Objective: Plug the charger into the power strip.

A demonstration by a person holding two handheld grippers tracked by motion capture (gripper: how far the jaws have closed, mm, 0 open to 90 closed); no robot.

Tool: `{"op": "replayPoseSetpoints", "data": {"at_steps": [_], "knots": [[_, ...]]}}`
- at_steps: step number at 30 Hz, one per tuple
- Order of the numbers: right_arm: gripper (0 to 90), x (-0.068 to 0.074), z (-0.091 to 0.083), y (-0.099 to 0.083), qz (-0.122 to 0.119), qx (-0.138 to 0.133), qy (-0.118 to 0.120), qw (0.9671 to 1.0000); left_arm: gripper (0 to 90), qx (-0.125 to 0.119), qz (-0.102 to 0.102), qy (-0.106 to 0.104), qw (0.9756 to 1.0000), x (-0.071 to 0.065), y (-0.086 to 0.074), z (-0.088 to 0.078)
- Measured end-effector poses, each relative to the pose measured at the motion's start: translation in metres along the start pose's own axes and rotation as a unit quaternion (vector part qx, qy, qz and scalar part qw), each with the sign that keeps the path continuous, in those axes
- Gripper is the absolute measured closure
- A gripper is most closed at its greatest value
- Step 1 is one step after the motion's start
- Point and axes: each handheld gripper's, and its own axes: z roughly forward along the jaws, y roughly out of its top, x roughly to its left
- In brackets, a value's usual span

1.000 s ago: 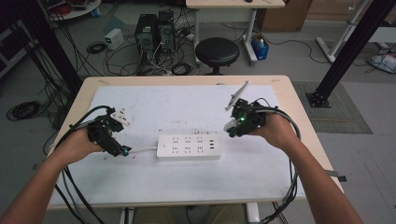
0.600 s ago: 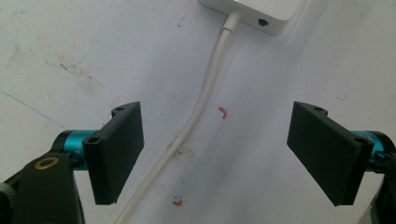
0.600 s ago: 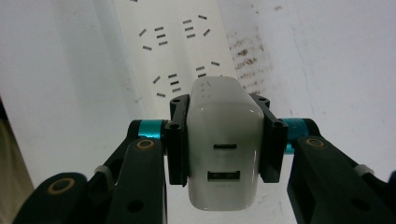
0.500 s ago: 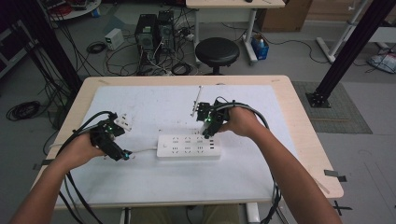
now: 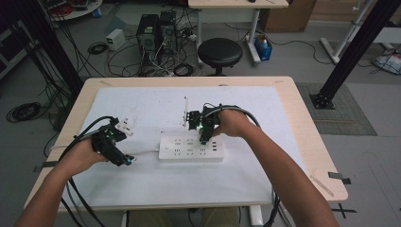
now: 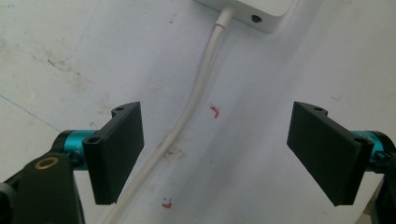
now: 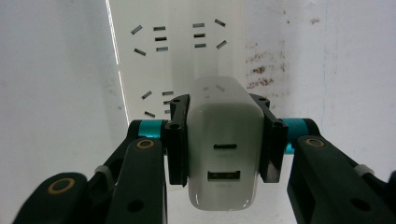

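The right gripper clamps a white charger just above the power strip; left of the strip, the left gripper stands open astride its cord.

Power strip lies near the middle of the table, long side running left to right, on the mat that covers most of the tabletop. Its cord leaves the left end and runs left across the mat — in the left gripper view the cord passes between the spread jaws, nearer the left-hand one. Left gripper sits just left of the strip's left end, over the cord. Right gripper stands over the strip's right half, charger clamped between its jaws, socket slots beyond it. Stool on the floor behind the table — computer towers to its left.
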Motion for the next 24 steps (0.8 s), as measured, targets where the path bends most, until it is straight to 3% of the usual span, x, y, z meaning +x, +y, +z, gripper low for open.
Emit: {"op": "replayPoseSetpoints", "data": {"at_steps": [1, 9, 12, 13, 15, 18, 21, 24], "knots": [[62.0, 0.001, 0.002, 0.002, -0.003, 0.004, 0.000, 1.0000, 18.8, 0.005, 0.007, 0.000, 1.0000, 0.001, 0.000, 0.000], [62.1, 0.004, 0.010, 0.009, -0.033, 0.018, 0.003, 0.9993, 18.7, 0.000, 0.003, -0.005, 1.0000, 0.003, -0.002, 0.003], [62.0, 0.004, 0.011, 0.009, -0.059, 0.016, 0.005, 0.9981, 18.8, -0.007, -0.001, -0.005, 1.0000, 0.001, -0.002, 0.004], [62.0, 0.004, 0.011, 0.010, -0.054, 0.023, 0.007, 0.9982, 18.8, -0.003, 0.005, -0.004, 1.0000, 0.002, -0.002, 0.003], [62.1, 0.003, 0.011, 0.013, -0.020, 0.038, 0.007, 0.9991, 18.7, -0.007, 0.001, -0.007, 1.0000, 0.001, -0.003, 0.003], [62.3, 0.006, 0.013, 0.014, -0.007, 0.039, -0.002, 0.9992, 18.8, -0.002, 0.003, -0.006, 1.0000, 0.001, -0.005, 0.003], [62.4, 0.010, 0.017, 0.015, -0.020, 0.051, -0.014, 0.9984, 18.8, -0.008, -0.001, -0.006, 1.0000, 0.002, -0.006, 0.002], [62.5, 0.007, 0.018, 0.016, -0.014, 0.051, -0.004, 0.9986, 18.8, -0.006, -0.001, -0.007, 1.0000, 0.002, -0.006, 0.002]]}}
